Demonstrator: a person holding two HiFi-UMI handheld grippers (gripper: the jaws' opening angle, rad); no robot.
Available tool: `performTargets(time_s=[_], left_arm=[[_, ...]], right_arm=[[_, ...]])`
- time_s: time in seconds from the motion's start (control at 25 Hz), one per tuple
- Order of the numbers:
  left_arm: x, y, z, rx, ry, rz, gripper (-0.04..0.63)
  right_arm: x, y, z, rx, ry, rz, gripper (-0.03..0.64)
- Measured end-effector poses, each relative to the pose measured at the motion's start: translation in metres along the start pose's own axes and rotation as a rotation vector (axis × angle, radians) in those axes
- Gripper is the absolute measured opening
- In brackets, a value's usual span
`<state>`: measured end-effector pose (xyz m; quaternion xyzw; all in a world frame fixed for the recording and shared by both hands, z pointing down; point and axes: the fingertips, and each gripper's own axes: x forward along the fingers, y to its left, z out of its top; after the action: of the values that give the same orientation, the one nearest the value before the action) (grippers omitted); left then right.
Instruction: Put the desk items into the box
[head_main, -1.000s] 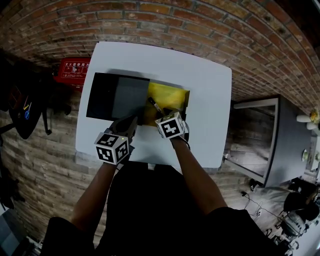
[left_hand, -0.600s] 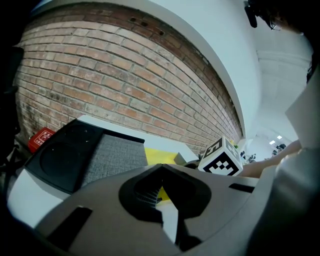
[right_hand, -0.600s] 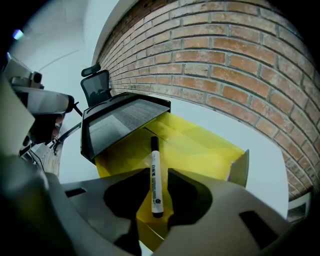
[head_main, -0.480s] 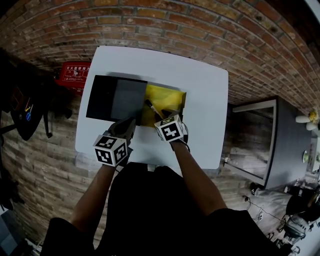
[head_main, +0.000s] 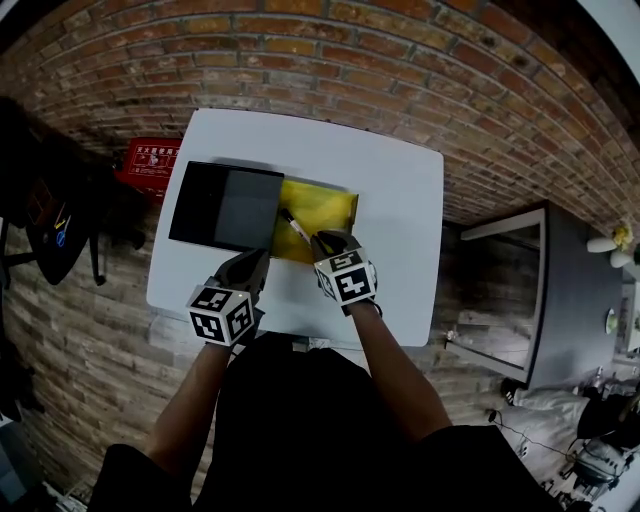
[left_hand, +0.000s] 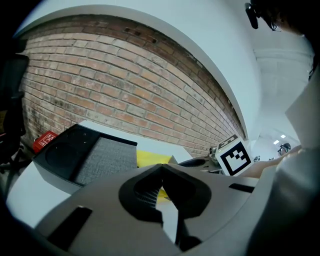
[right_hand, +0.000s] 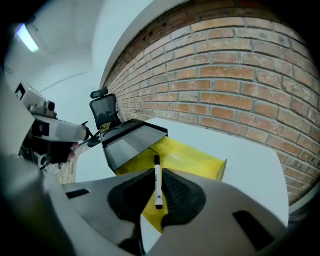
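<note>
Right gripper view: the right gripper (right_hand: 159, 172) has just closed its jaws on the marker (right_hand: 158, 192). The marker's capped end projects past the jaws, above the yellow box (right_hand: 195, 160). The left gripper (left_hand: 161, 167) has its jaws together and empty.

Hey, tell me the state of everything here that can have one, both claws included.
Left claw: shut, empty.
Right claw: shut on the marker; jaws have just been closing.
Marker: gripped, pointing out over the yellow box.
Yellow box: open on top.
Black box: flat on the table, beside the yellow box.
</note>
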<state>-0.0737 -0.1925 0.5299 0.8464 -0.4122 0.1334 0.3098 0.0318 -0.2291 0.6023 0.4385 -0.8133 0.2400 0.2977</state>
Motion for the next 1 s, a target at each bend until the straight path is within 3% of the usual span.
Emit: performTargets(time_s=[0.24, 0.6, 1.0], left_arm=[[-0.008, -0.024, -0.003, 0.007, -0.024, 0.019, 0.013], [-0.021, -0.066, -0.011, -0.008, -0.09, 0.049, 0.013], [-0.04, -0.093, -0.017, -0.006, -0.145, 0.095, 0.014]], right_arm=[[-0.044, -0.001, 0.01, 0.071, -0.128, 0.066, 0.026], [-0.125, -0.006, 0.016, 0.086, -0.293, 0.136, 0.025], [-0.18, -0.015, 0.003, 0.075, -0.375, 0.151, 0.025]])
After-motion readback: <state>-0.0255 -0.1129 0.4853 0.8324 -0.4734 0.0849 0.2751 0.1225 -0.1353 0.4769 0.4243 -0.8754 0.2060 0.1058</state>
